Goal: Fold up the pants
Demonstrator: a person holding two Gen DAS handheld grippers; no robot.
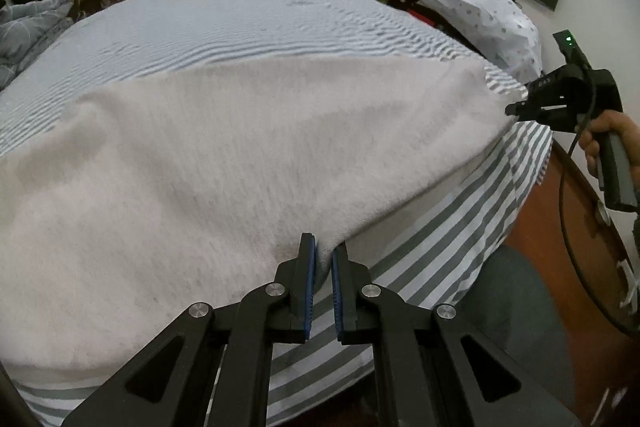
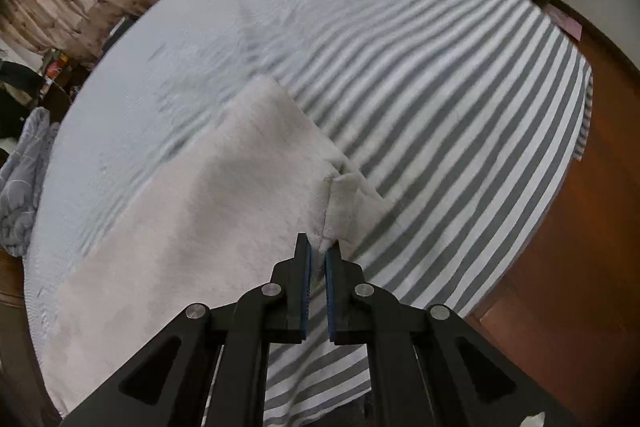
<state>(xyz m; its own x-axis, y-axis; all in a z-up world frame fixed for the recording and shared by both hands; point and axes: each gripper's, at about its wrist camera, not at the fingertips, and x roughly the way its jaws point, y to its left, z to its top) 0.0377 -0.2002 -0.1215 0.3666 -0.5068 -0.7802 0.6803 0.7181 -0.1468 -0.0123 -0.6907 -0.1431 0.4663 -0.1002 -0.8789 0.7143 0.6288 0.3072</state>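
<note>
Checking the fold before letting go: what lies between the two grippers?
Only the white pants, stretched from the left gripper to the right gripper over the striped sheet; the left wrist view shows it.

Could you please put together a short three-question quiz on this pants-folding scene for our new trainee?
1. True or false: the pants are dark blue.
2. Which pattern does the bed sheet show? A) dots B) grey and white stripes C) plain red
3. What do the jaws of both the left gripper and the right gripper clamp?

Key
1. False: they are white and fleecy.
2. B.
3. An edge of the pants; each gripper pinches the fabric at the near side of the bed.
</note>
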